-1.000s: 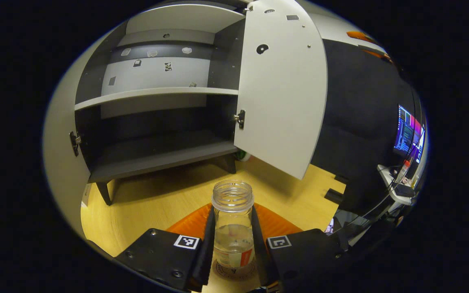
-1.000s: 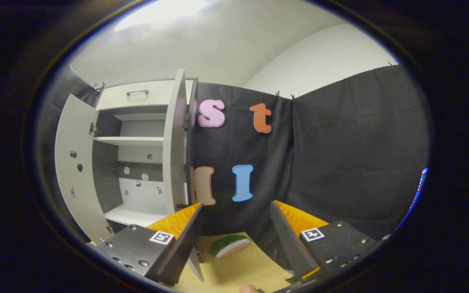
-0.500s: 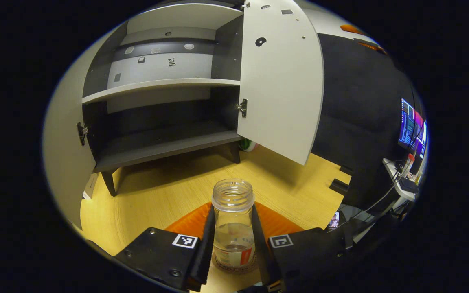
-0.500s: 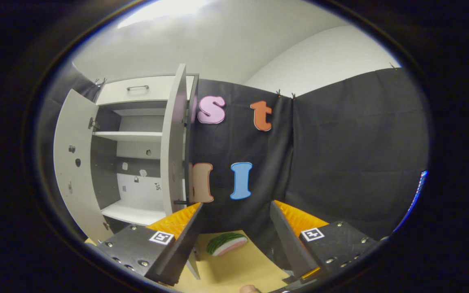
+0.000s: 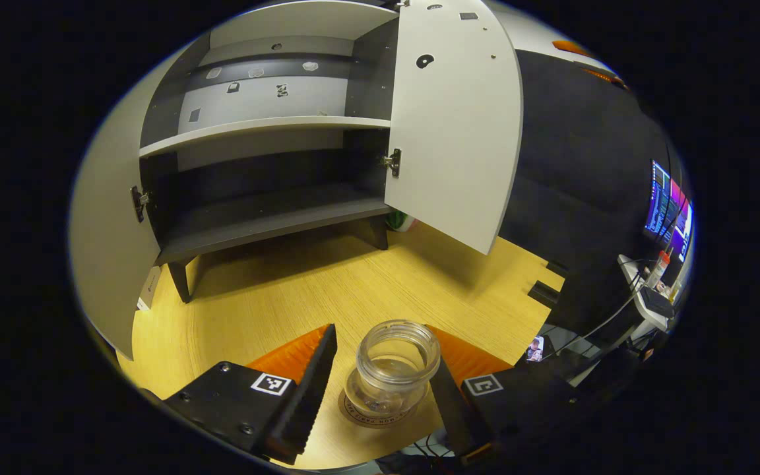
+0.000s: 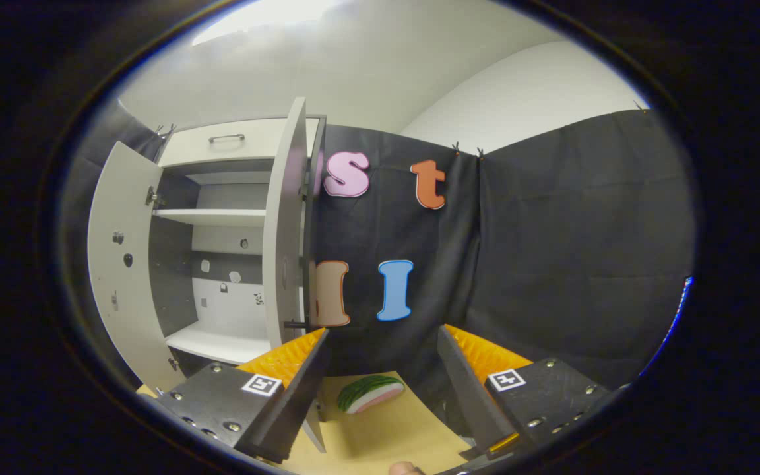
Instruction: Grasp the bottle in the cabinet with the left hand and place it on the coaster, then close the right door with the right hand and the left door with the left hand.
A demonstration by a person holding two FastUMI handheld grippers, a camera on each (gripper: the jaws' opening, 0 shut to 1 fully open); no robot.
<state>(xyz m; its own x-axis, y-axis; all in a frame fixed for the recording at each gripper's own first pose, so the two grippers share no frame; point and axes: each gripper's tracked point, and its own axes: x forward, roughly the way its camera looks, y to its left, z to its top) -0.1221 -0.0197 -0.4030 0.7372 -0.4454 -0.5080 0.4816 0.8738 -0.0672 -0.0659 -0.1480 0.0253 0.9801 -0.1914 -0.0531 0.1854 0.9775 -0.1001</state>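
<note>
In the left gripper view we are looking over a yellow wood-grain tabletop (image 5: 287,297) toward the cabinet (image 5: 268,224), which is standing on it with both doors swung wide; we are counting two doors, the left door (image 5: 99,231) curving along the view's left edge and the right door (image 5: 456,125) hanging open in front of the black cloth wall, and two shelves, the upper pale and the lower dark, both bare; the left gripper (image 5: 380,389) is hanging with its fingers spread wide on either side of the one bottle (image 5: 394,369), touching it on neither side; the bottle is standing upright, mouth open, on the single round coaster (image 5: 360,415) near the table's near edge; a broad stretch of bare tabletop is lying between the bottle and the cabinet's legs; off the table's right edge a lit monitor (image 5: 667,211) is glowing beside a cluttered desk. In the right gripper view we are facing the same cabinet (image 6: 221,251) from the side, both doors open, the right door (image 6: 284,224) showing almost edge-on; the right gripper (image 6: 383,396) is holding its fingers wide apart with nothing between them; one watermelon slice (image 6: 370,392) is lying on the tabletop beyond them, at the foot of the cloth wall.
</note>
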